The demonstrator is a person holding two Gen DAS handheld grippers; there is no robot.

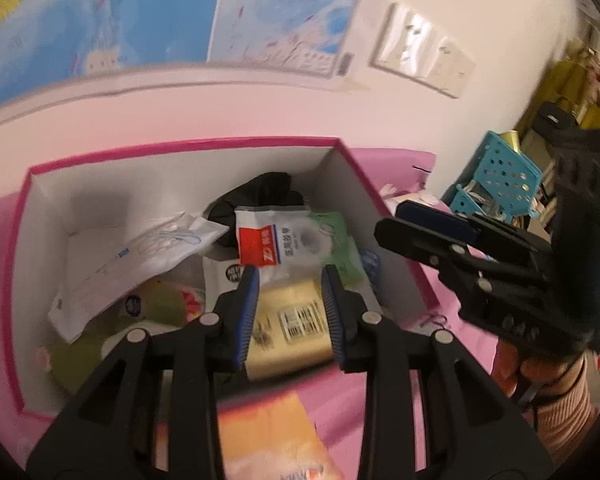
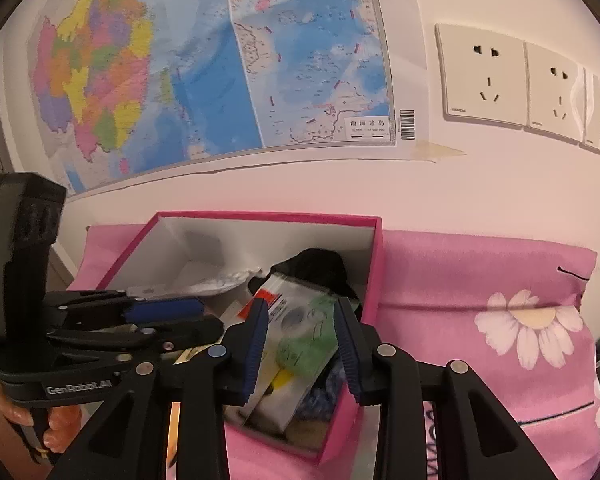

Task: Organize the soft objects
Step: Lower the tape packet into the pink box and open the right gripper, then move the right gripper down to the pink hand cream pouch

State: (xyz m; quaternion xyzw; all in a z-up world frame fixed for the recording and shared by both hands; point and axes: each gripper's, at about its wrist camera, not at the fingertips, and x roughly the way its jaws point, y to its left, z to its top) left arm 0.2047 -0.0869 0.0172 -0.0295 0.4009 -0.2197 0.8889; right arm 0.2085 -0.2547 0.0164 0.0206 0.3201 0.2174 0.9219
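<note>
Packets [image 1: 274, 240] lie jumbled (long axes mixed) inside pink box [image 1: 180, 146].

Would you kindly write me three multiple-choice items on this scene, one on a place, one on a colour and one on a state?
1. Where does the black cloth lie?
A. on the floral bedding
B. in the box, at its far end
C. in the blue basket

2. What colour is the rim of the box?
A. pink
B. green
C. grey

3. How is the left gripper?
A. shut on the gold packet
B. open, holding nothing
C. out of view

Answers:
1 B, it sits against the far wall behind the packets.
2 A, the edge is bright pink and the inside white.
3 B, the gold packet shows in the gap between its blue pads, apparently down in the box.
</note>
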